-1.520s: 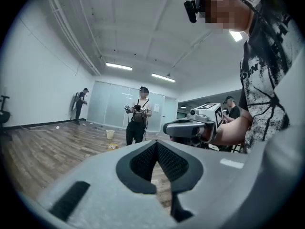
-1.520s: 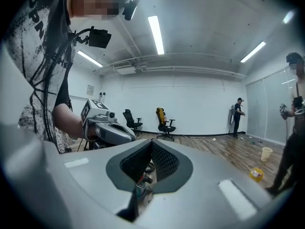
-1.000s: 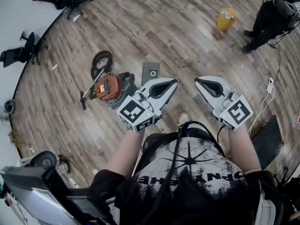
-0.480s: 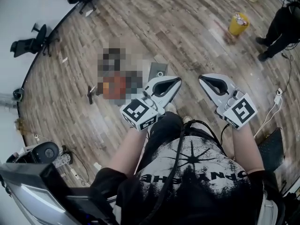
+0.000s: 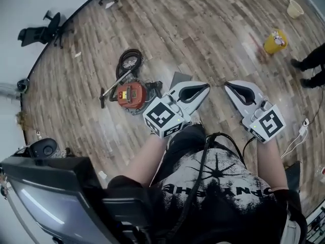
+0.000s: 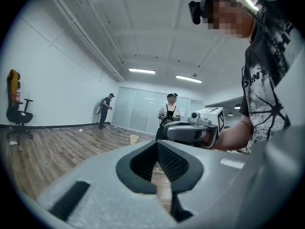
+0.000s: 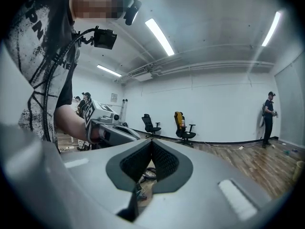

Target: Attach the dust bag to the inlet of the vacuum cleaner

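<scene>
A red canister vacuum cleaner lies on the wood floor with its black hose coil and wand beside it. Just right of it lies a flat grey dust bag, partly hidden behind my left gripper. That gripper is held level above the floor, shut and empty. My right gripper hovers beside it, also shut with nothing in it. In the left gripper view the left gripper has its jaws closed together, with the right gripper beyond them. The right gripper shows closed jaws in its own view.
A yellow bucket and a cream bucket stand at the far right, near a person's feet. Office chairs line the left wall. A monitor sits at lower left. A cable and plug strip lie at right.
The vacuum cleaner and dust bag have come closer to the left gripper in the head view. Both grippers stayed side by side and shut.
</scene>
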A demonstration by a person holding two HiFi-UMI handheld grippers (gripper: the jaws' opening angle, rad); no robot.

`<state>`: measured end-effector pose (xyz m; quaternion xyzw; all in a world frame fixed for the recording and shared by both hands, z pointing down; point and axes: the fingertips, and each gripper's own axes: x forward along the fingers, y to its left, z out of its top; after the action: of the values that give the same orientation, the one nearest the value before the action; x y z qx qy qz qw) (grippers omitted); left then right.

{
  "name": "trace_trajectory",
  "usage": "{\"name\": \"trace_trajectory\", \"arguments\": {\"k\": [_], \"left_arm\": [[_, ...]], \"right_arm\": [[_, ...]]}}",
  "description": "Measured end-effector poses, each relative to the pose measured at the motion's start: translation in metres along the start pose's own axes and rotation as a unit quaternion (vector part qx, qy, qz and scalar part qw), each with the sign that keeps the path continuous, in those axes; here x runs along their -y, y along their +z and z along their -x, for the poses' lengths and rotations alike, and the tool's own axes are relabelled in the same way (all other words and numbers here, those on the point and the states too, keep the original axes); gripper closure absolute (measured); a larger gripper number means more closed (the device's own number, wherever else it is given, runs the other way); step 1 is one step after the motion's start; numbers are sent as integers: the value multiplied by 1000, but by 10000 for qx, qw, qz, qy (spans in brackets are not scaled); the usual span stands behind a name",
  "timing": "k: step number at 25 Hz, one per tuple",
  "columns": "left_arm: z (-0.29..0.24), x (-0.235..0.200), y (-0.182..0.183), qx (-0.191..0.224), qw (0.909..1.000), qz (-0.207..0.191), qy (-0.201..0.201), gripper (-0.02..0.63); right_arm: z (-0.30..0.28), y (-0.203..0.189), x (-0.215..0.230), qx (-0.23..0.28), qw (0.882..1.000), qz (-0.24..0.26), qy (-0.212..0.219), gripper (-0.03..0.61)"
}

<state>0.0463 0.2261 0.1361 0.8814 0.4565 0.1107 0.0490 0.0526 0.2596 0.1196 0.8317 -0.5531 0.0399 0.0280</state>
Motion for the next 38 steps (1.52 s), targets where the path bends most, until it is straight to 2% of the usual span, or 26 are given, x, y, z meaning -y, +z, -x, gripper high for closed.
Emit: {"name": "trace_trajectory", "arguments": {"k": [6,12,15,18,22,24,27,31,33,38], "left_arm": [[5,-91,33,397,9987,258,205,614],[22,-168,34,514,9966,296,574,614],[28,-196,38,575,9943,327,841,614],[37,-219,36,564,9906,365,1192,614],[50,-238,32,548,9815,393,1793,614],[55,-251,29,565,9722,442,2229,614],[54,-265,24,570,9537,499,2910,614],[34,-282,45,550,9219,451,3808,614],[34,-293,57,555,9021,453,4256,614],[45,-282,71,581,8430,565,5318,614]], "right_arm": [[-76,17,56,-149,9998,62,154,574],[-144,20,82,-196,9983,182,514,574],[-171,23,92,-234,9958,230,851,574],[-201,31,98,-46,9916,290,1258,574],[-231,32,104,109,9811,346,1903,574],[-247,34,110,241,9703,353,2383,574],[-267,38,123,445,9493,335,3095,574],[-281,44,146,375,9107,241,4106,574],[-297,52,149,435,8858,271,4613,574],[-308,49,131,359,8183,206,5733,574]]}}
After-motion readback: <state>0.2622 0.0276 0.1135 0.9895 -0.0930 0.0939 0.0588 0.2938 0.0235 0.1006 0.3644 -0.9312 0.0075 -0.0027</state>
